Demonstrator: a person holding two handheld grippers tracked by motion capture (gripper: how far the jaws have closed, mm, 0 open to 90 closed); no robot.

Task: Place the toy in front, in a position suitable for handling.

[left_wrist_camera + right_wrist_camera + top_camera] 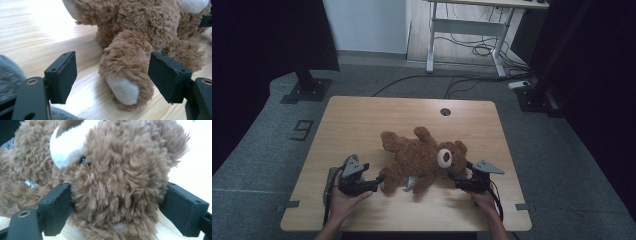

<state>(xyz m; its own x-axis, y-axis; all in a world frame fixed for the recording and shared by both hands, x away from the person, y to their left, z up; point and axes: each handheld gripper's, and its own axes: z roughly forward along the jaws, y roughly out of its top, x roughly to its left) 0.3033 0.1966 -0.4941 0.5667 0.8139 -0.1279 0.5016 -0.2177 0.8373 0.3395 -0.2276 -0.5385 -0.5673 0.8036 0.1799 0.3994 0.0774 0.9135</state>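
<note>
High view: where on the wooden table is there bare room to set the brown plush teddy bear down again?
The light wooden table is bare along its far edge, around the round cable hole, and at its far-left corner. The near edge is crowded: brown plush teddy bear, left gripper, right gripper.

Both grippers are showing matte black bodies: the left gripper and the right gripper are each carrying a grey three-cornered plate on top, and a black cable is trailing from each back toward the person's edge of the table. In the gripper views, the jaws are presenting as flat rectangular black pads with small screw holes near their corners, bolted to black arms with a metal-ringed pivot hole. The forearms are showing bare, with no sleeves or gloves.
</note>
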